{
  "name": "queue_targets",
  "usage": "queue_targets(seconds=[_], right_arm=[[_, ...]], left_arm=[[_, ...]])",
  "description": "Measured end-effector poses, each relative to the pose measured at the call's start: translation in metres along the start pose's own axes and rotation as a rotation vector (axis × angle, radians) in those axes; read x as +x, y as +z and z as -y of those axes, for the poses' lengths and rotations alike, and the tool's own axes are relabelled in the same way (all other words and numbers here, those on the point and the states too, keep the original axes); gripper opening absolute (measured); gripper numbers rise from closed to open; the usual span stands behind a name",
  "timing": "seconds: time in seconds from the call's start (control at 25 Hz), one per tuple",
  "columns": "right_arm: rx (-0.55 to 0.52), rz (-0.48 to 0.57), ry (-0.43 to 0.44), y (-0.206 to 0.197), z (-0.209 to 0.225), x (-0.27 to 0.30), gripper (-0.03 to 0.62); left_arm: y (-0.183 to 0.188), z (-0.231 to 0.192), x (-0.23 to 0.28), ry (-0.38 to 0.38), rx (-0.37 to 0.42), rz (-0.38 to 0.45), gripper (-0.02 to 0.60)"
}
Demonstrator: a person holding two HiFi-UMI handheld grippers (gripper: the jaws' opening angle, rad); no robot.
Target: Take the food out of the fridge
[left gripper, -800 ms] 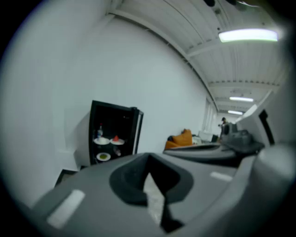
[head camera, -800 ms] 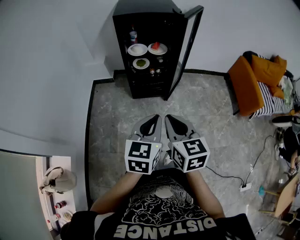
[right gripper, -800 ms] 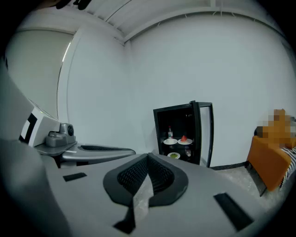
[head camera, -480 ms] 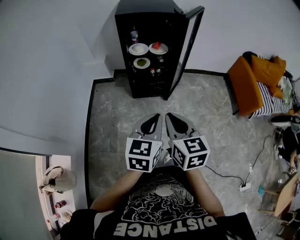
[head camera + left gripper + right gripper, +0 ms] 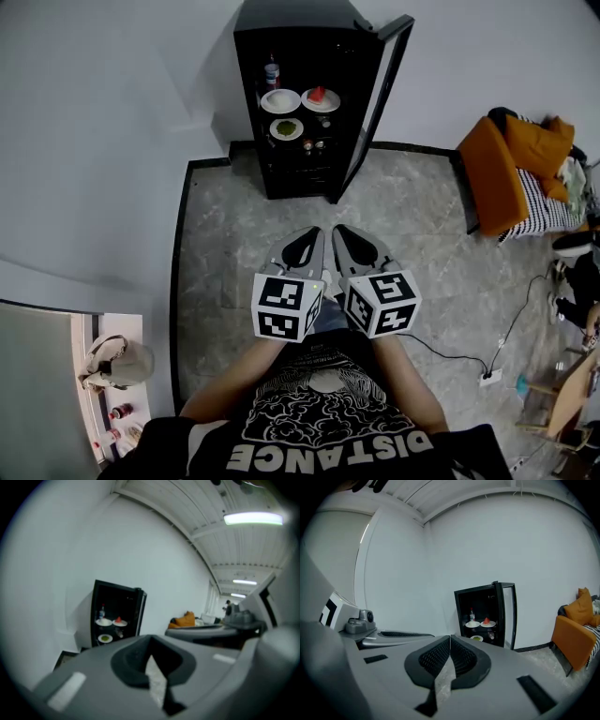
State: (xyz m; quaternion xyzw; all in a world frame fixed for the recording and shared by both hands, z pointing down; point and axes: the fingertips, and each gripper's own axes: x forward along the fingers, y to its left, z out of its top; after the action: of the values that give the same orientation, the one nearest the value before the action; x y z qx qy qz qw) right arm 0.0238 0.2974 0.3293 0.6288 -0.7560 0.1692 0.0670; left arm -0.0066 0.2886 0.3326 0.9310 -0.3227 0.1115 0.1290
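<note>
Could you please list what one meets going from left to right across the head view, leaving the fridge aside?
beige bag → left gripper → right gripper → orange armchair

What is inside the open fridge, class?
The fridge holds a bottle, a white plate, a plate with red food, a plate with green food and small jars. Its lower shelves are too dark.
</note>
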Motion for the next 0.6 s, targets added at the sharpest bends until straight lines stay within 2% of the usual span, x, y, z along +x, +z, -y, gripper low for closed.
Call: queue_targets(seconds=[0.6], right_arm=[[0.030, -0.029, 0.047, 0.018, 0.038, 0.084, 0.003]], left_arm=[[0.018, -0.060, 0.069, 0.051, -0.020, -0.027, 0.000]])
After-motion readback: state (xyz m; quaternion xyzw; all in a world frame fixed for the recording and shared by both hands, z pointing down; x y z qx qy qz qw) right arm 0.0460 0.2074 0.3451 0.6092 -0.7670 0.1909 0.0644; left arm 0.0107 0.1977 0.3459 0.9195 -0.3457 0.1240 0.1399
